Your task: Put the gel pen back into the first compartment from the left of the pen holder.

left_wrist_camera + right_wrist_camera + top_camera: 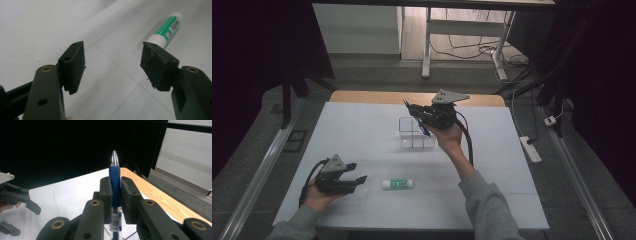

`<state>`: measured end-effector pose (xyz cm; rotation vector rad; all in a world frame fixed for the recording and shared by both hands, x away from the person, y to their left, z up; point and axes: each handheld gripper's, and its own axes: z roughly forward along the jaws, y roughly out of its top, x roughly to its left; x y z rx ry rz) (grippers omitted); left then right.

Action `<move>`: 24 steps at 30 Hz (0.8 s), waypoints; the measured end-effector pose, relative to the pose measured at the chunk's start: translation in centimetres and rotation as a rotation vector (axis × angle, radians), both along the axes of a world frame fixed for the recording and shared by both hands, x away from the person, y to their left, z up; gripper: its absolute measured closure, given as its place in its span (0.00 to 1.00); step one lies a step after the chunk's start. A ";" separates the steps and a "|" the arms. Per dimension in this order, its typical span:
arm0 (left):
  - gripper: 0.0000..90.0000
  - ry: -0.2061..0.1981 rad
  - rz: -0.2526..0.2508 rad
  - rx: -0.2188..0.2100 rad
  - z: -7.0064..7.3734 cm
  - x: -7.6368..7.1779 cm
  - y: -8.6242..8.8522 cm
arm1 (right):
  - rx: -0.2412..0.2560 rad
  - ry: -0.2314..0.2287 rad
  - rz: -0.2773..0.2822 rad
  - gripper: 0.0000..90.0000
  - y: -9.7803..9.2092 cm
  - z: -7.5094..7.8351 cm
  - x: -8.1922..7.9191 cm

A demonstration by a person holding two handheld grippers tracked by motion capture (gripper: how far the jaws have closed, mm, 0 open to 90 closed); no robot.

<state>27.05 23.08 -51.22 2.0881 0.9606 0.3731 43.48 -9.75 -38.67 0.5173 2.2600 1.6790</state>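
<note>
My right gripper (414,112) hangs over a clear divided box (408,141) at the middle of the white table, shut on a blue pen (424,131). In the right gripper view the pen (114,176) stands clamped between the two pads (106,192), its silver tip pointing up and away and its lower end dipping toward the box. My left gripper (358,171) rests low at the front left, open and holding nothing. A white and green glue stick (397,184) lies flat just to its right; in the left gripper view the glue stick (166,28) lies beyond the right jaw of that gripper (112,51).
The white mat (362,125) covers the table, with a wooden edge (362,96) at the back. A power strip (530,148) and cables lie on the floor to the right. A desk frame (427,45) stands behind the table.
</note>
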 end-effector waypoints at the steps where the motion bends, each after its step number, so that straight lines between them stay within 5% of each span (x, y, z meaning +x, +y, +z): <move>1: 0.40 0.000 0.000 0.000 0.0 0.0 0.0 | 0.008 0.001 -0.002 0.88 0.0 0.0 0.1; 24: 0.40 0.003 0.000 -0.001 -0.1 0.1 0.1 | 0.047 0.037 0.005 0.88 2.9 -0.8 2.6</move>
